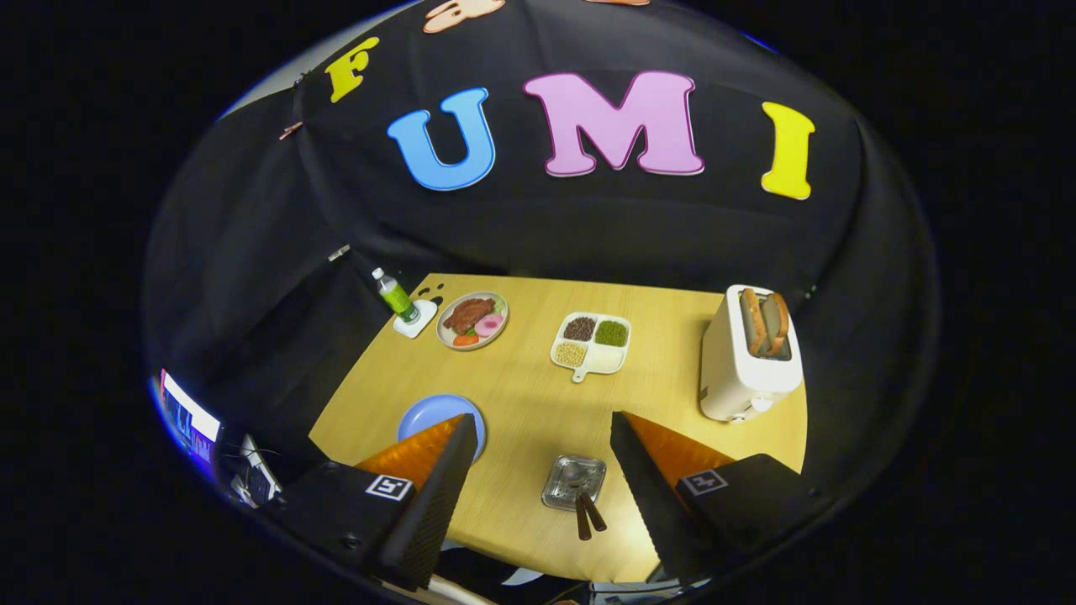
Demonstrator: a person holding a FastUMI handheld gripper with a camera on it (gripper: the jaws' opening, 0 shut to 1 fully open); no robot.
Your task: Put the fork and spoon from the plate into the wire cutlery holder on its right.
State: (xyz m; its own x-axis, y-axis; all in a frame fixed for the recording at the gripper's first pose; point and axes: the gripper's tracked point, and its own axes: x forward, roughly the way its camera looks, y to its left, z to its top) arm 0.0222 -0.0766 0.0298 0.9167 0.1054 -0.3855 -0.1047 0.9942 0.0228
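Observation:
I look down on a wooden table (521, 395) from high above. A blue plate (429, 413) lies near the front edge, partly behind my left finger (437, 479). To its right stands the wire cutlery holder (574, 481), seen from the top, between my two fingers. Two brown-handled utensils (587, 512) stand in it, a spoon bowl showing inside; I cannot tell which is the fork. My gripper (538, 504) hangs open well above the table, with nothing held between its fingers.
A white toaster (744, 361) with two bread slices stands at the right edge. A divided white dish of beans (591, 343) sits mid-table. At the far left are a plate of toy food (472, 320) and a green bottle (395, 296) on a white coaster.

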